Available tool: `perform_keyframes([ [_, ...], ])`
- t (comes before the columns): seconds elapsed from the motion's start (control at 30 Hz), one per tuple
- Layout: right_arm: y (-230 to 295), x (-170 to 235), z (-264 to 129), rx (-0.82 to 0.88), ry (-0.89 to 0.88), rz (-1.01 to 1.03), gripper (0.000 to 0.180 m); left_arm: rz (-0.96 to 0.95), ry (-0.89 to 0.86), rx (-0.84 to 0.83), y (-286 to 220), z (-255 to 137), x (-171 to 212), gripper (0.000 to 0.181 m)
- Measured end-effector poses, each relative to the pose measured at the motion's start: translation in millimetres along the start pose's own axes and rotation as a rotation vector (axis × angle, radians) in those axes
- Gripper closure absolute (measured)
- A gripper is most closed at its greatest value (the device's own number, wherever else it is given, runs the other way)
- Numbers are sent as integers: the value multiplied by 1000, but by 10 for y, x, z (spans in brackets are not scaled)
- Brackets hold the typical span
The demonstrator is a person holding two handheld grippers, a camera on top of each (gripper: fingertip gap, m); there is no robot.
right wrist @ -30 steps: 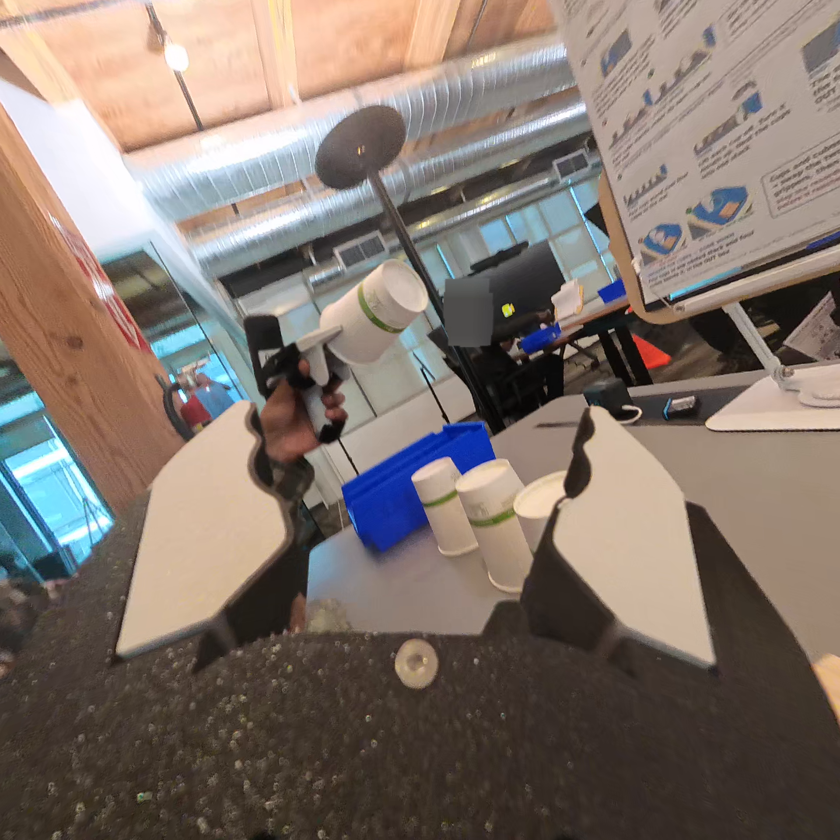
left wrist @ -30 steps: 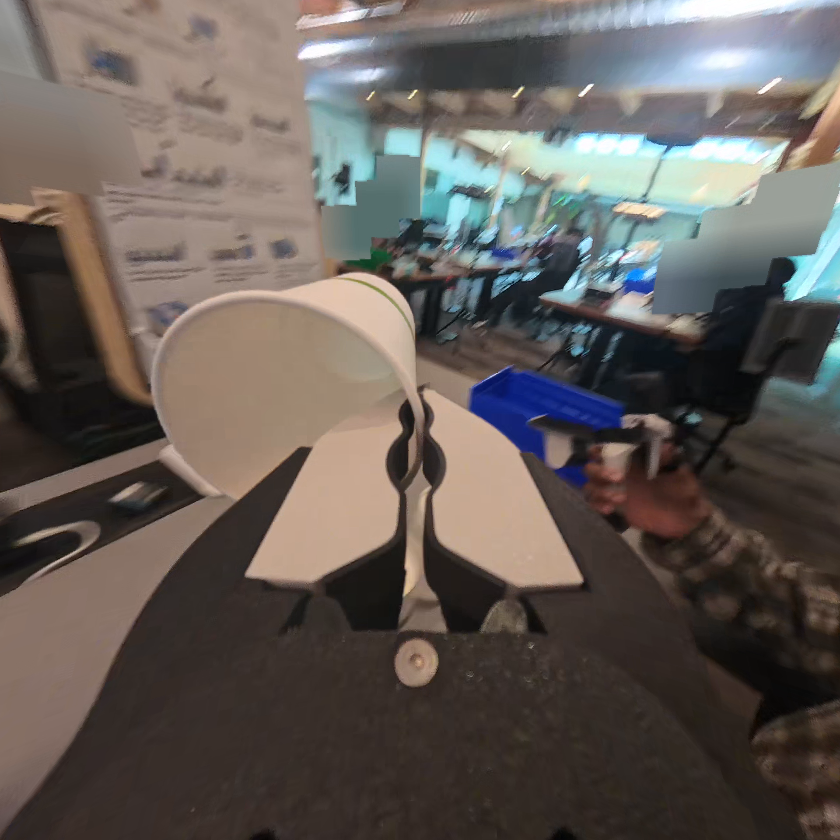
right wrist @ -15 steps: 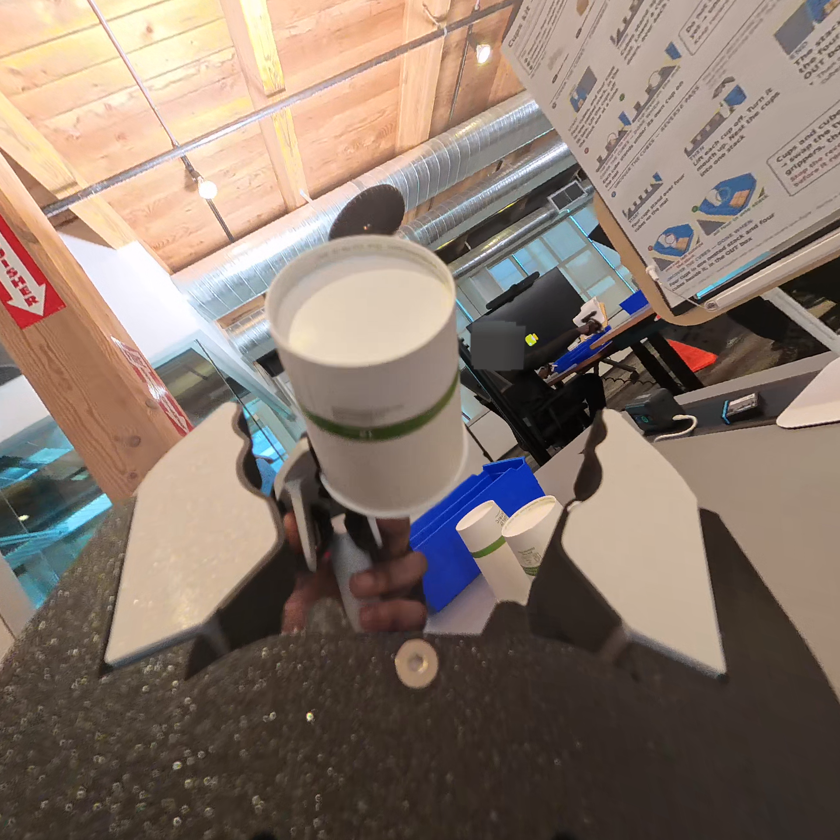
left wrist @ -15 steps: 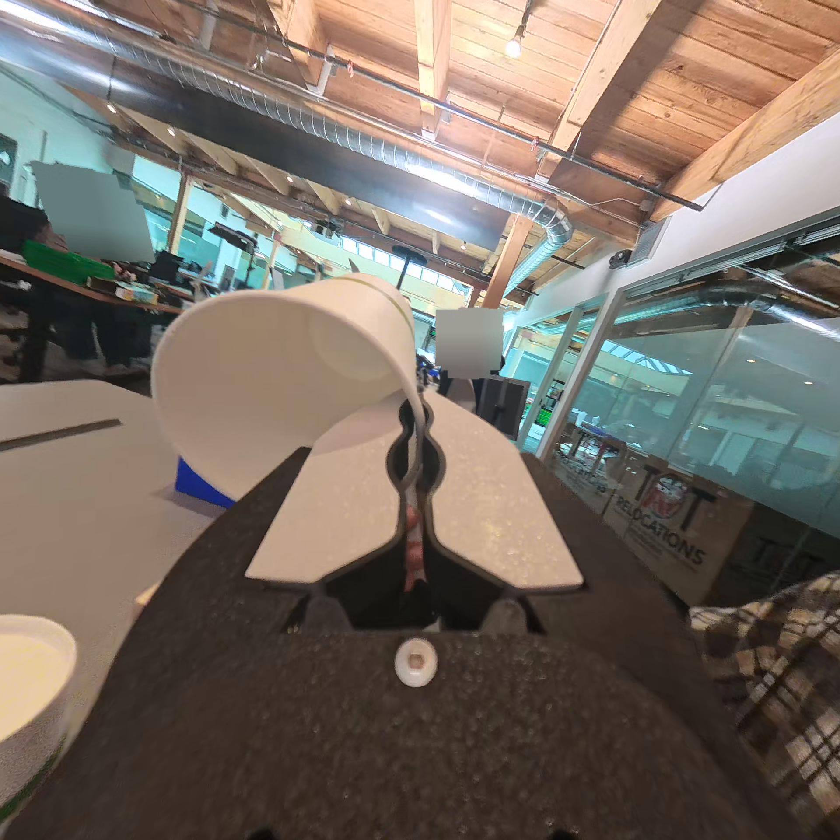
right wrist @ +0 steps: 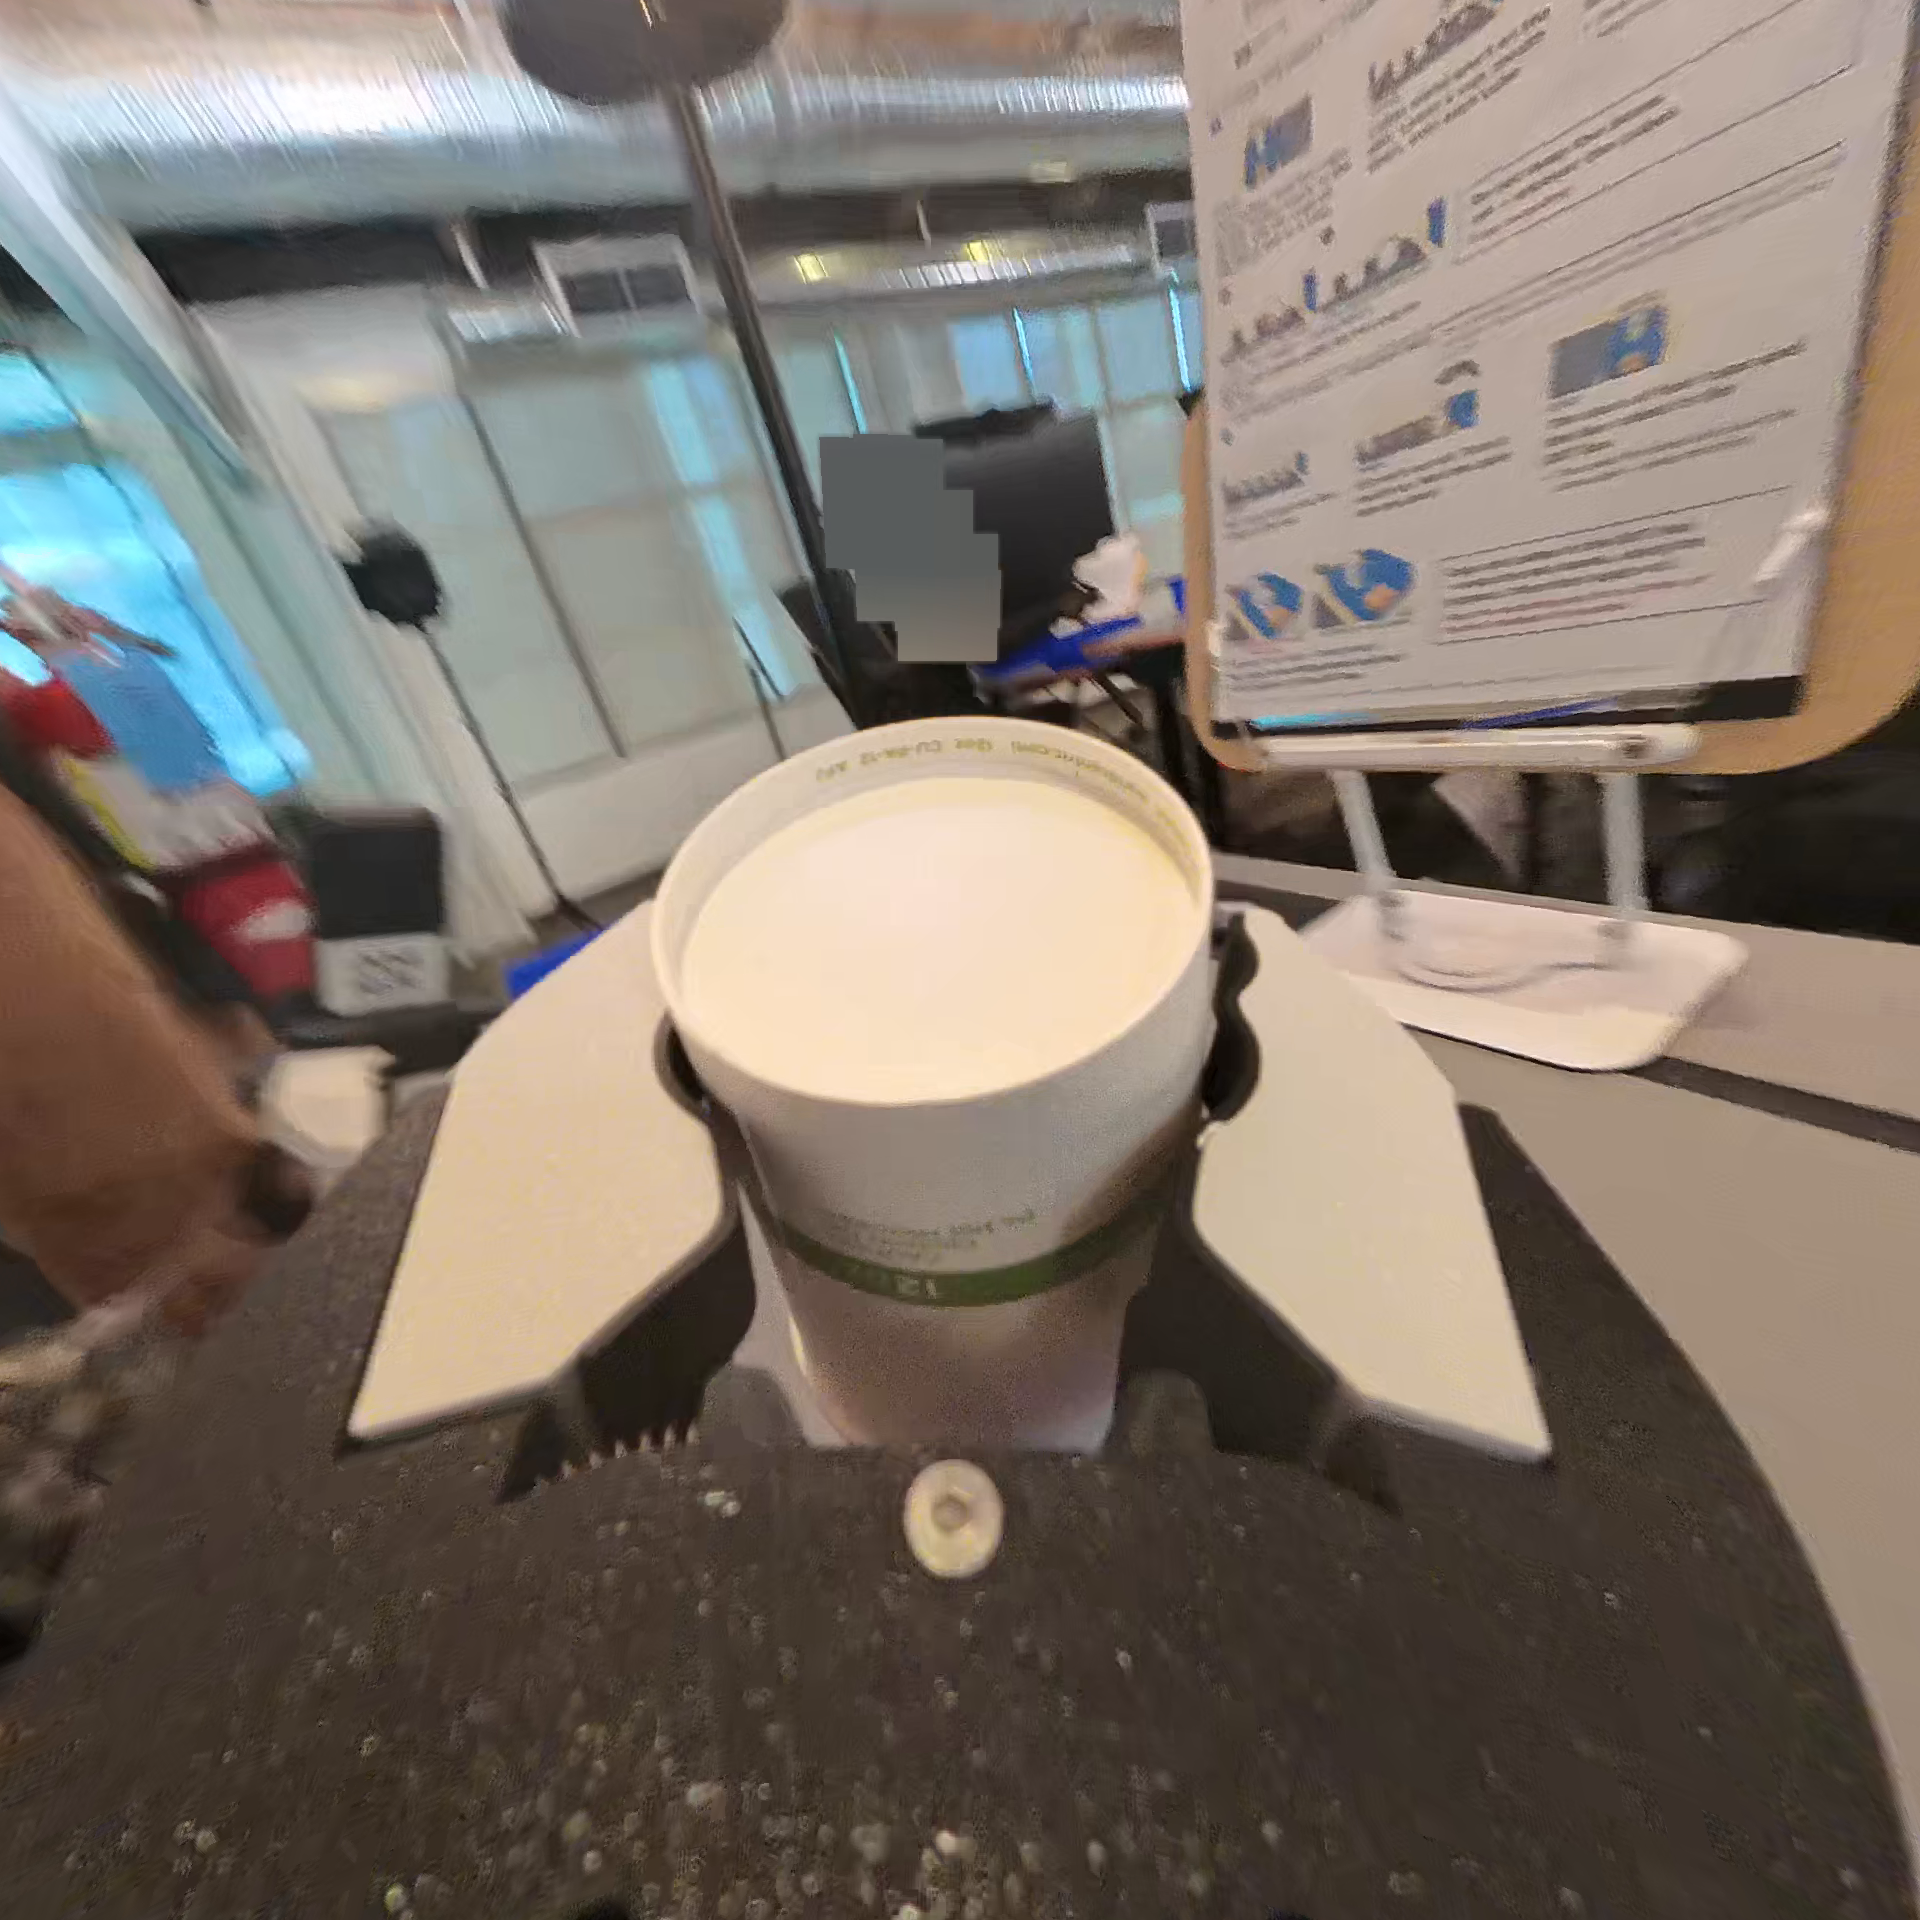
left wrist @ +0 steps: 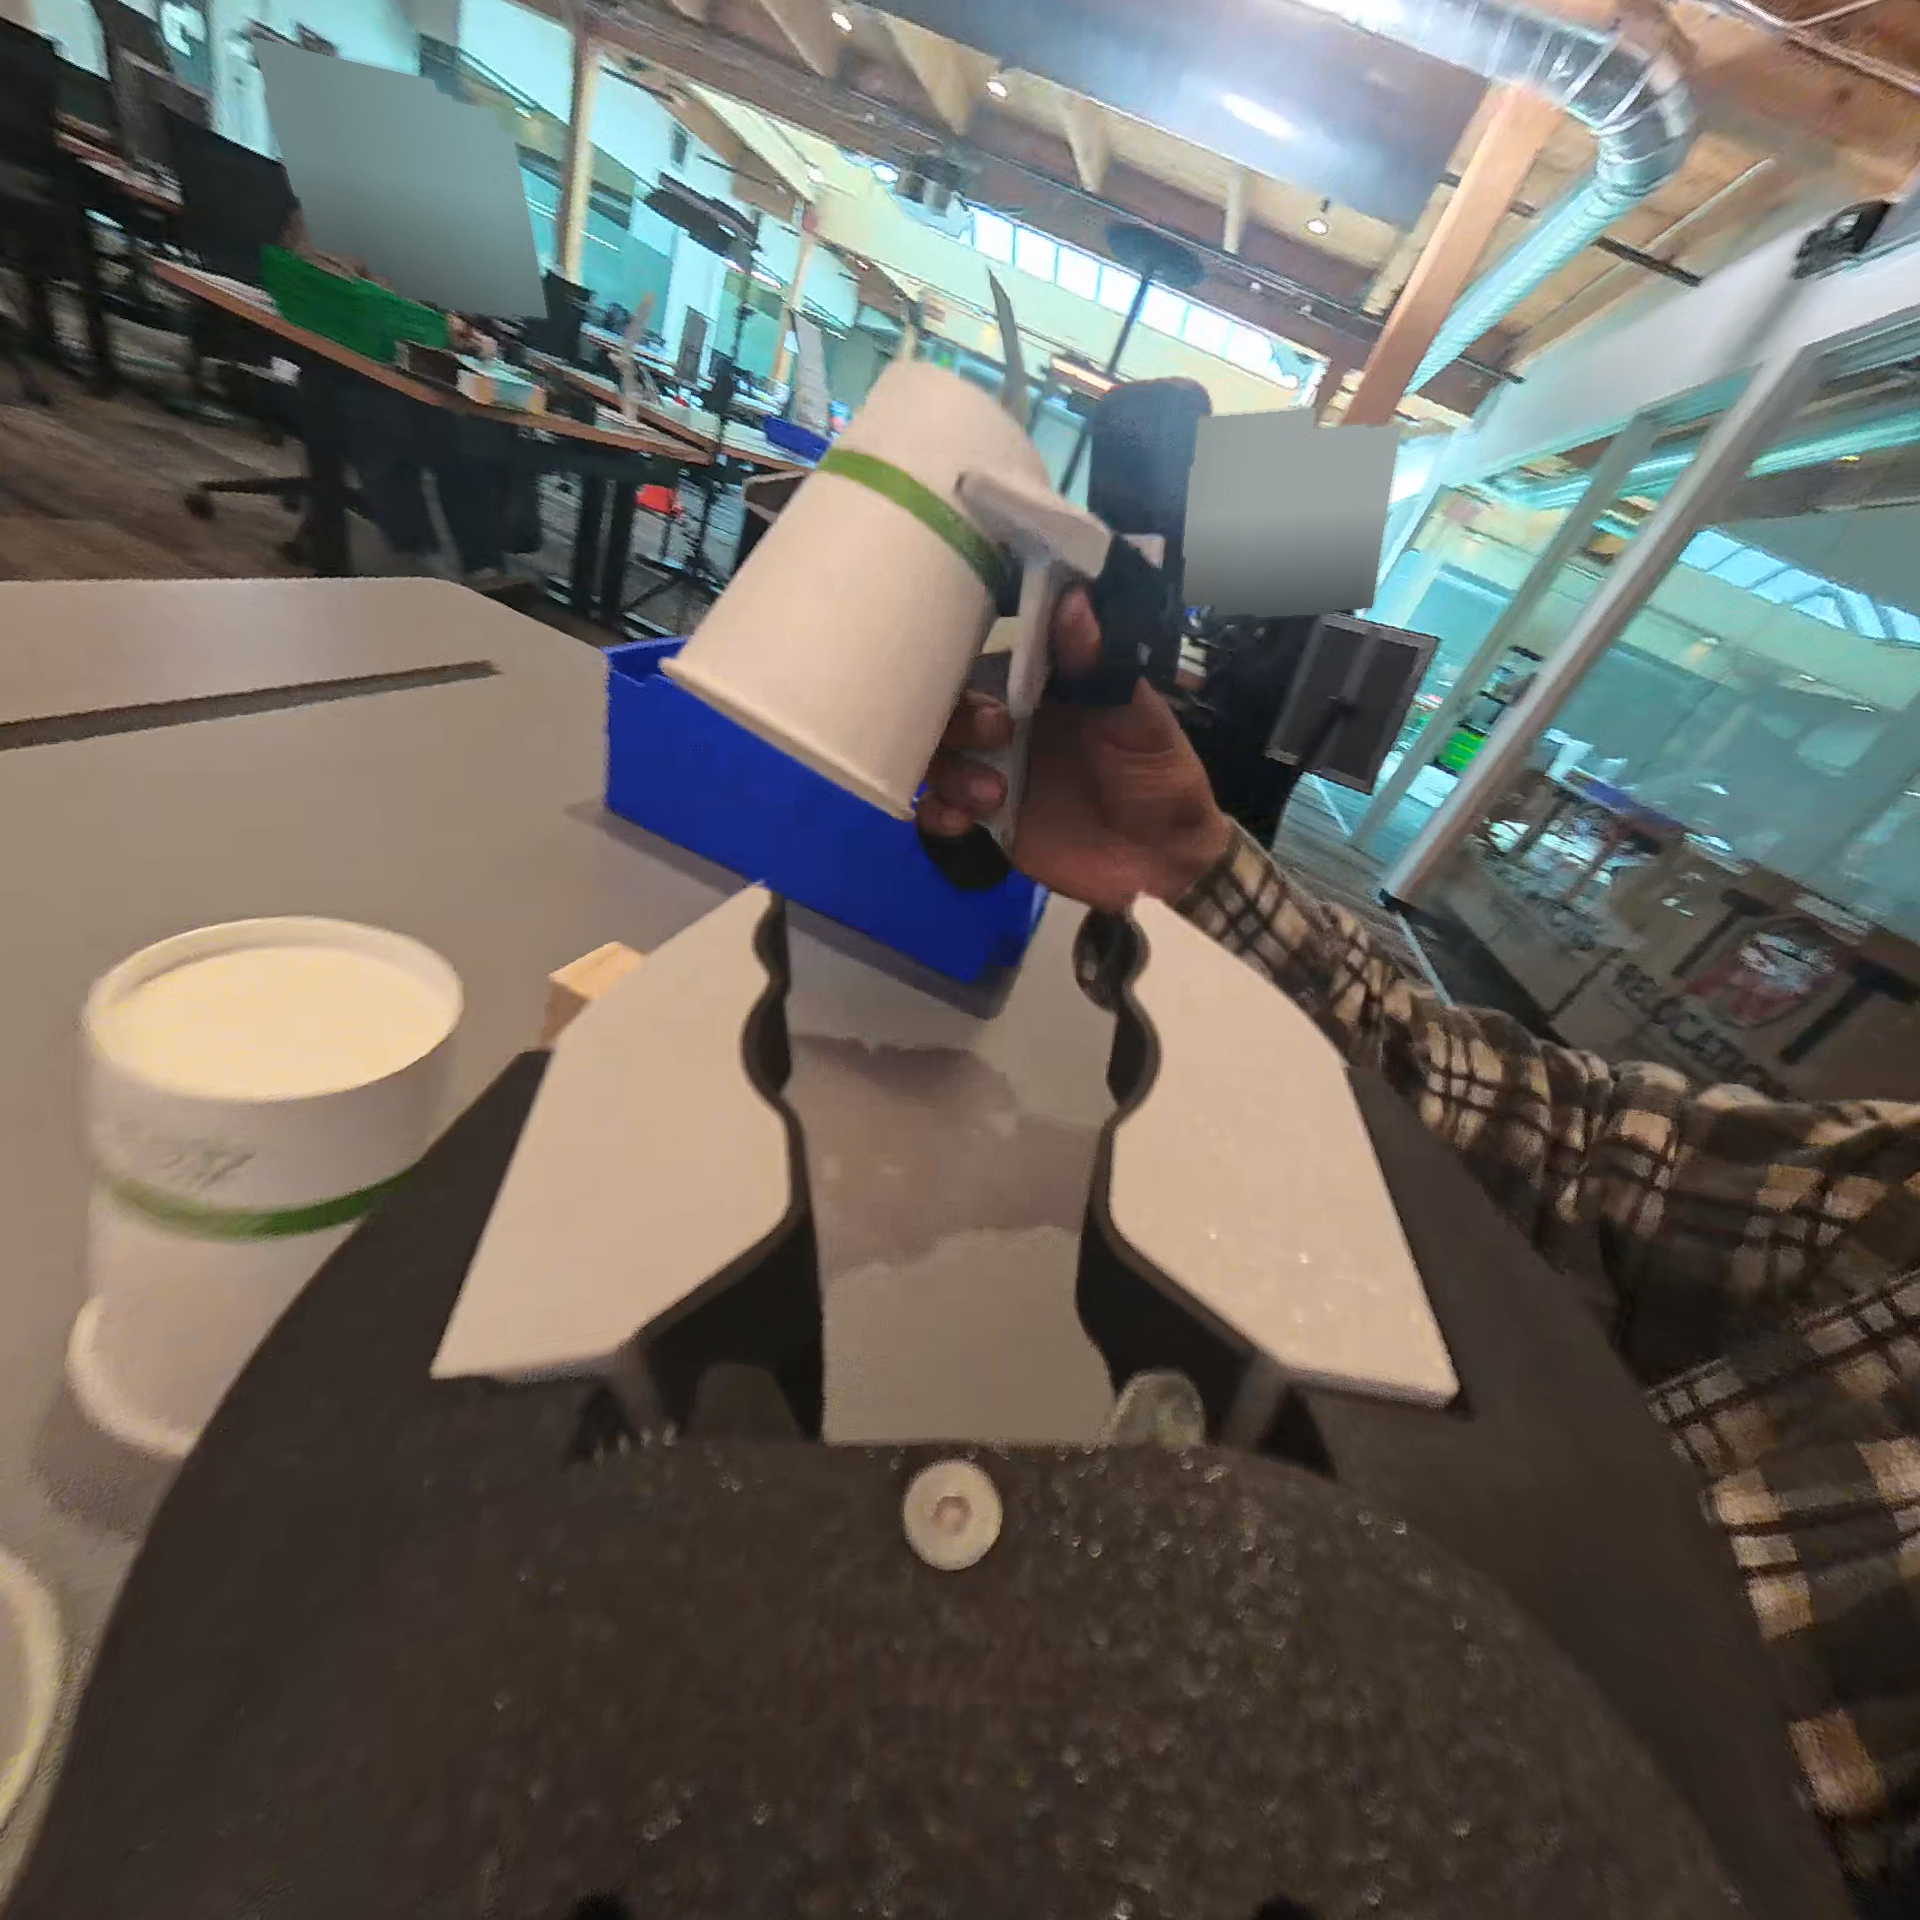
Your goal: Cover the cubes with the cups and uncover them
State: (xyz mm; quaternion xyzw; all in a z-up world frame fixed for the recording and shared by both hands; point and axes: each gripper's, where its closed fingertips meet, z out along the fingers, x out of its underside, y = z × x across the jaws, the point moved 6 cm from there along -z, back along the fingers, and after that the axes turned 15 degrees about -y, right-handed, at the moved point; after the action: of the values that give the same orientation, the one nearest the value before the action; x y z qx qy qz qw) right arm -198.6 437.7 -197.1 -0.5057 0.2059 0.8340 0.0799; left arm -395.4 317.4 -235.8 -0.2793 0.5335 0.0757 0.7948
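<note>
My right gripper (right wrist: 940, 997) is shut on a white paper cup (right wrist: 935, 997) with a green band, its recessed base facing the camera. In the left wrist view the same cup (left wrist: 862, 613) hangs tilted, mouth down-left, above the blue bin (left wrist: 769, 831), gripped by the right gripper (left wrist: 1039, 582). My left gripper (left wrist: 940, 935) is open and empty, low over the grey table (left wrist: 260, 748). A wooden cube (left wrist: 587, 982) sits just left of its left finger. An upside-down cup (left wrist: 260, 1122) stands on the table at the left.
Another cup's rim (left wrist: 21, 1704) shows at the bottom left edge. A poster board (right wrist: 1507, 364) on a white stand (right wrist: 1538, 987) stands at the table's right. A person's hand (right wrist: 104, 1091) is at the left. A plaid sleeve (left wrist: 1558, 1195) crosses the right side.
The cup has passed from my left gripper to my right gripper. The left gripper opened and dropped toward the table. The right gripper closed on the cup.
</note>
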Motion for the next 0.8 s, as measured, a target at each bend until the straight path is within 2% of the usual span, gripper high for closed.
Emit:
perform_keyframes([
  [0.1, -202, 140, 14, 18, 104, -119, 85, 30, -35, -43, -26, -322, -101, 122],
  [0.3, -527, 713, 68, 41, 239, -175, 85, 61, -87, -103, -112, -792, -212, 128],
  [0.43, -646, 1049, 88, 61, 337, -172, 85, 103, -59, -117, -149, -898, -229, 131],
  [0.6, -713, 1279, 20, 85, 443, -178, 82, 129, -39, -100, -185, -912, -231, 133],
  [0.8, -639, 1259, -117, 93, 600, -204, 36, 182, -16, -103, -218, -932, -272, 131],
])
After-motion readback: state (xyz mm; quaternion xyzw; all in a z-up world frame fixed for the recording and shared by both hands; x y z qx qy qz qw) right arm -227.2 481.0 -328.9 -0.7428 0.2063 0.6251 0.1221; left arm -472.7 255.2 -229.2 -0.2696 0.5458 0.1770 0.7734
